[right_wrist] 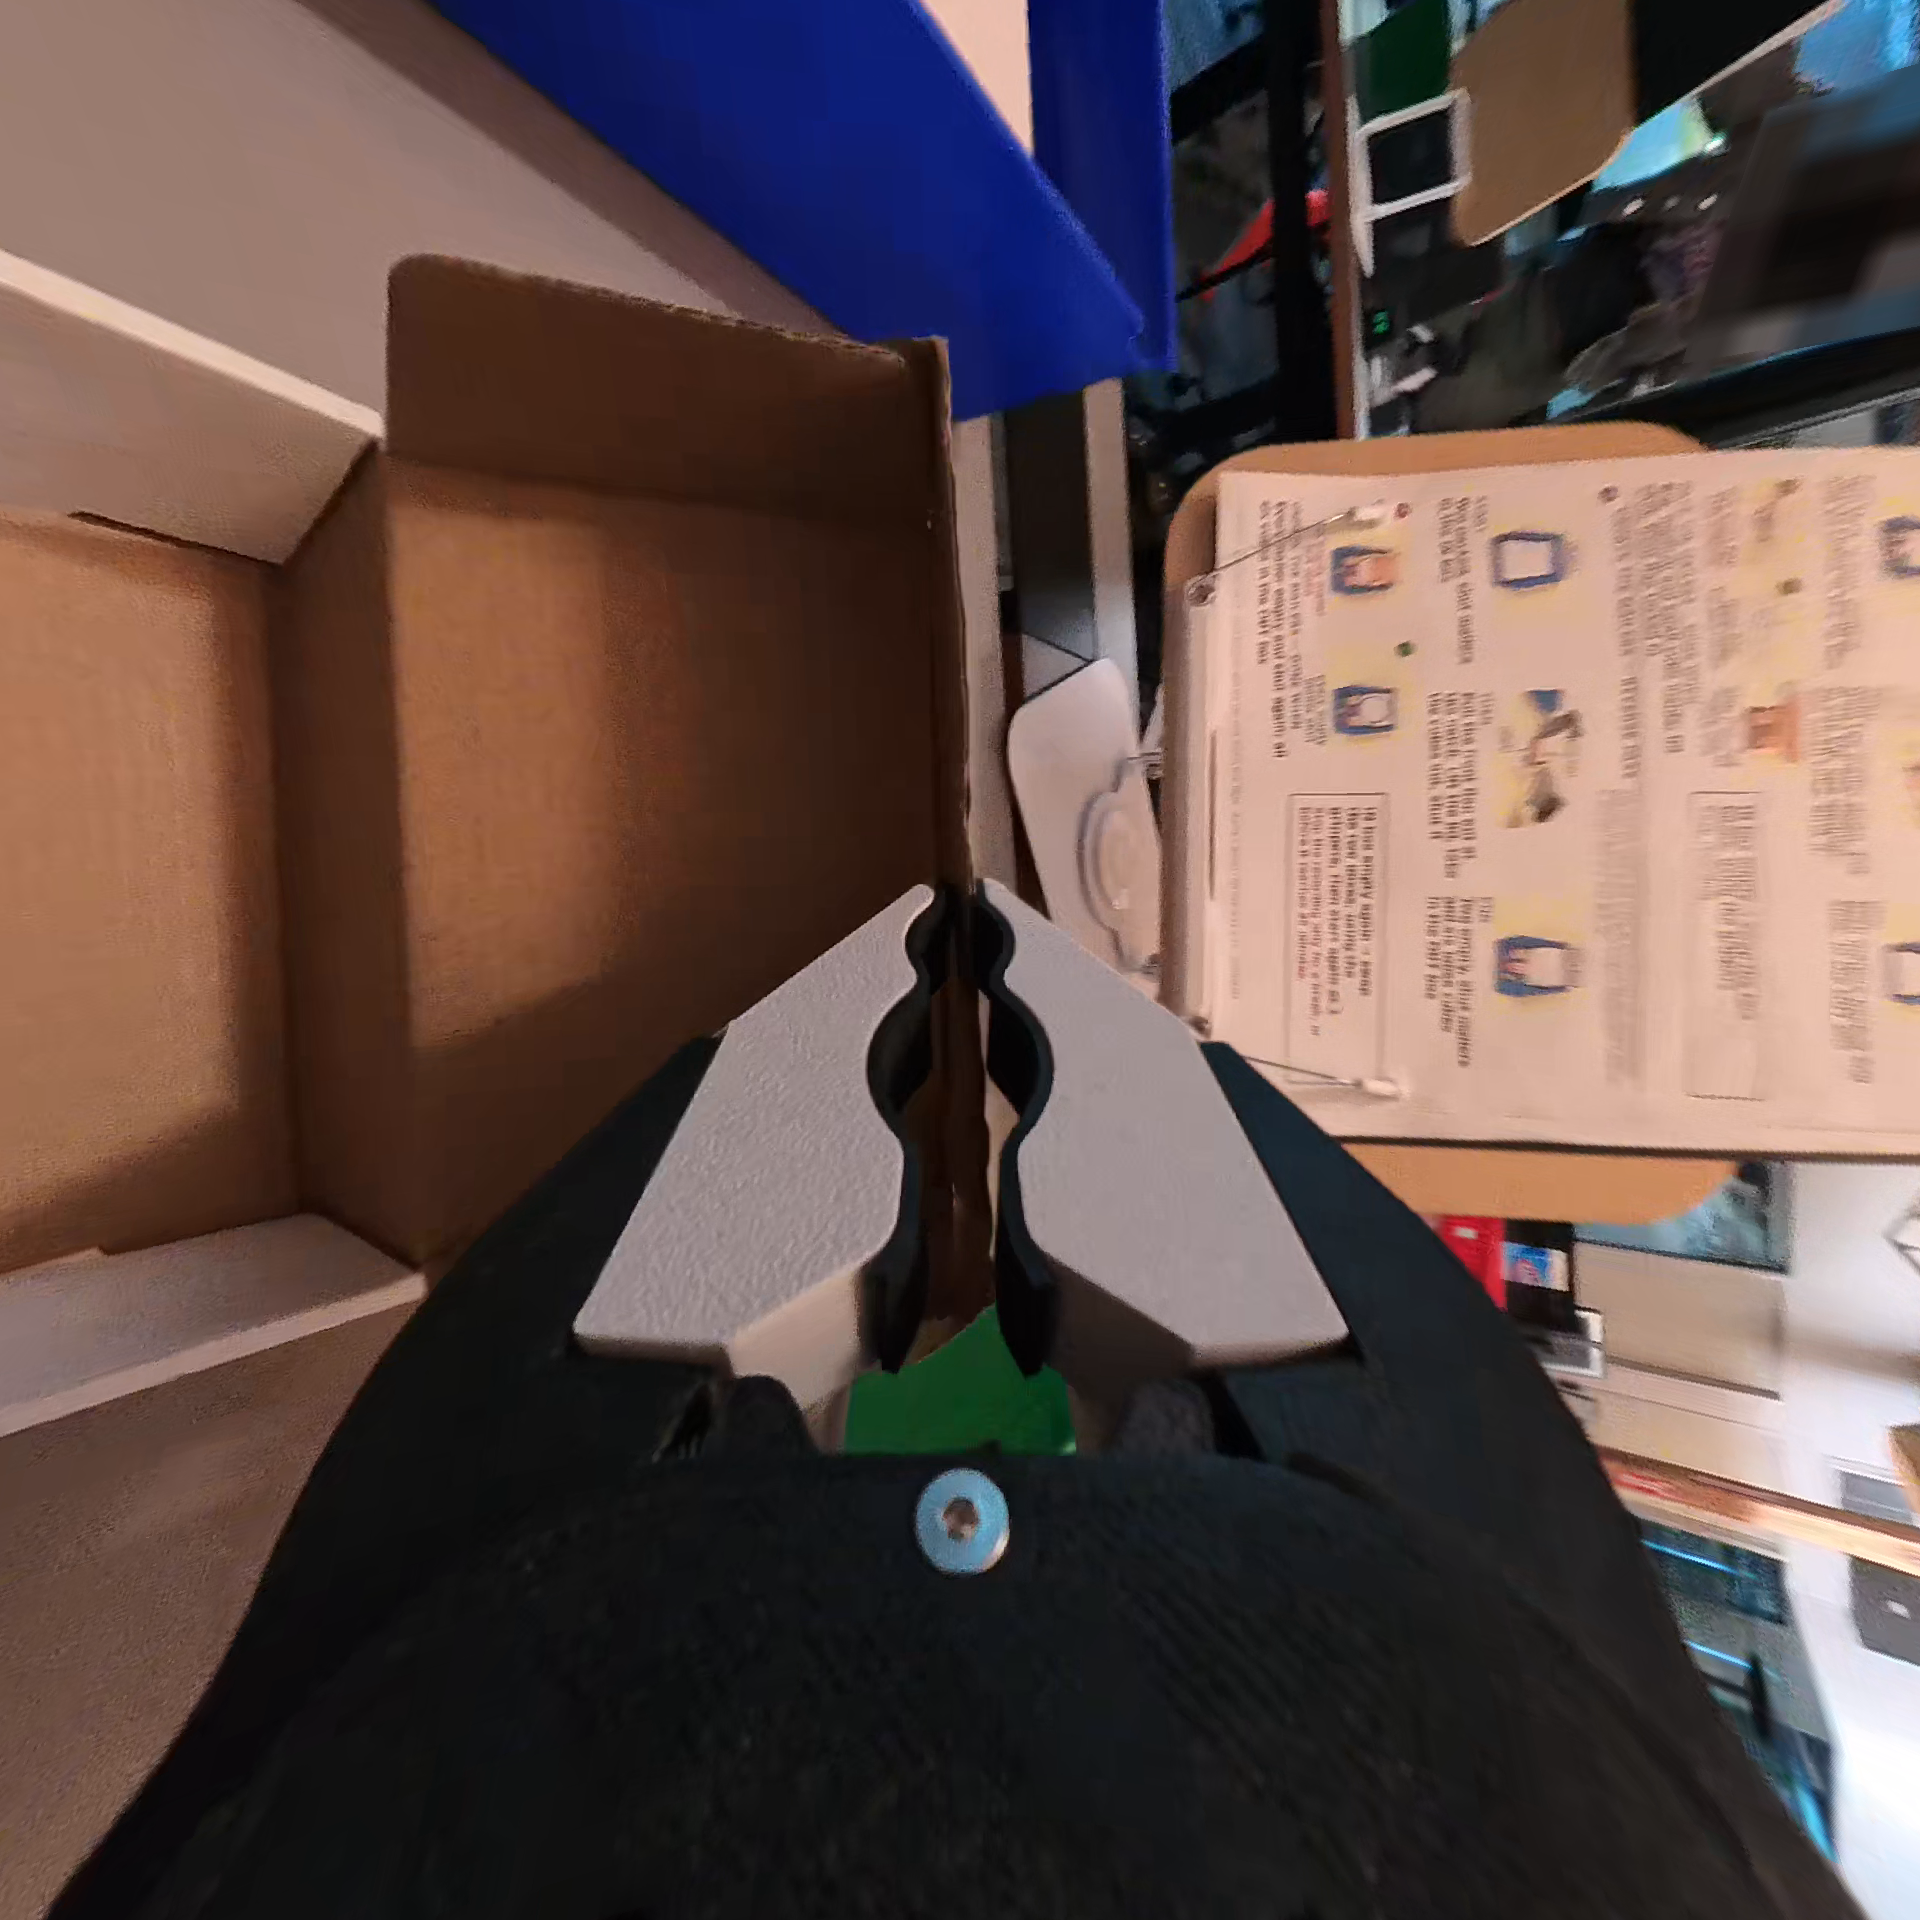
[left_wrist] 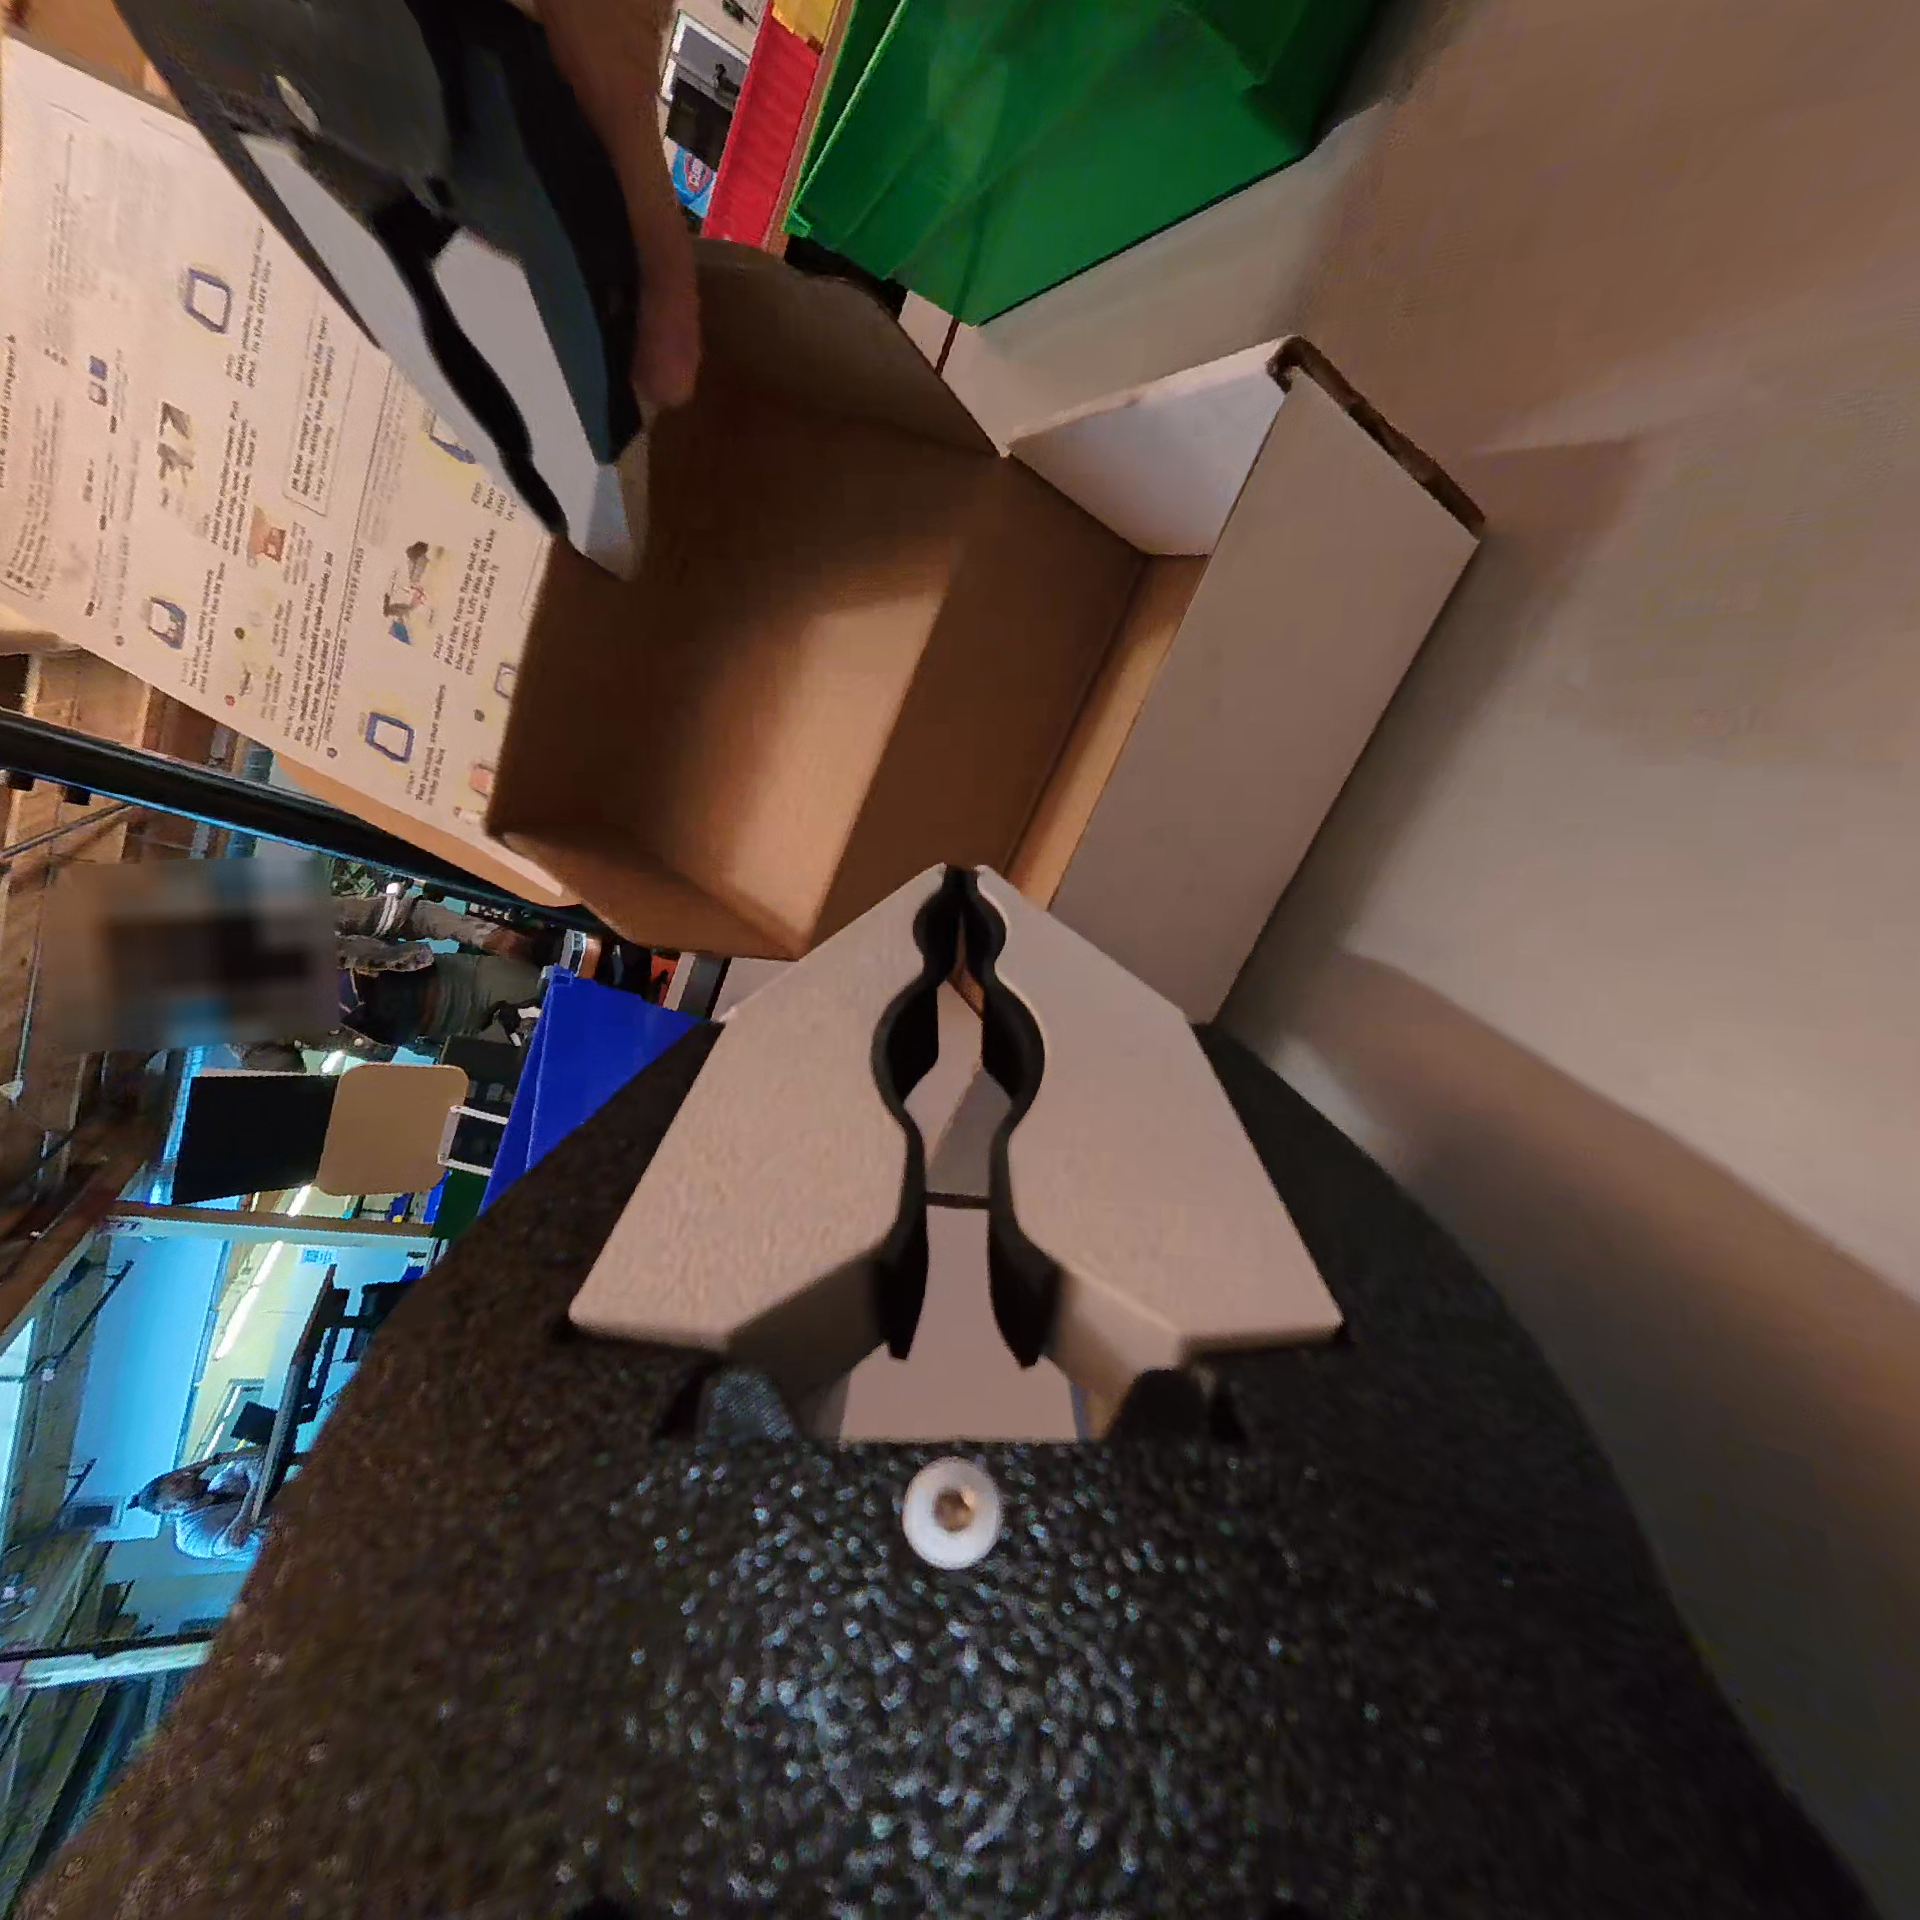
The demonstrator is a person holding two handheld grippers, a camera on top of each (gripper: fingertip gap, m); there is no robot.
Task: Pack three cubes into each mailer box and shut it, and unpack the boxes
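An open mailer box, white outside and brown inside, lies on the table; its white side wall [left_wrist: 1247,727] and bare brown floor [right_wrist: 135,883] show, with no cubes in sight. Its lid [left_wrist: 727,675] stands raised, also in the right wrist view [right_wrist: 623,727]. My right gripper [right_wrist: 961,899] is shut on the lid's free edge, which runs between its fingers; in the left wrist view it [left_wrist: 613,530] reaches in from the upper left. My left gripper [left_wrist: 961,883] is shut at the box's near wall by the lid's hinge, with a sliver of cardboard between its pads.
A green bin [left_wrist: 1039,135] and a red thing [left_wrist: 769,114] stand beyond the box. A blue bin [right_wrist: 831,156] is on the other side. A clipboard with a printed sheet [right_wrist: 1558,779] stands behind. The grey table [left_wrist: 1662,727] runs alongside. People are in the background.
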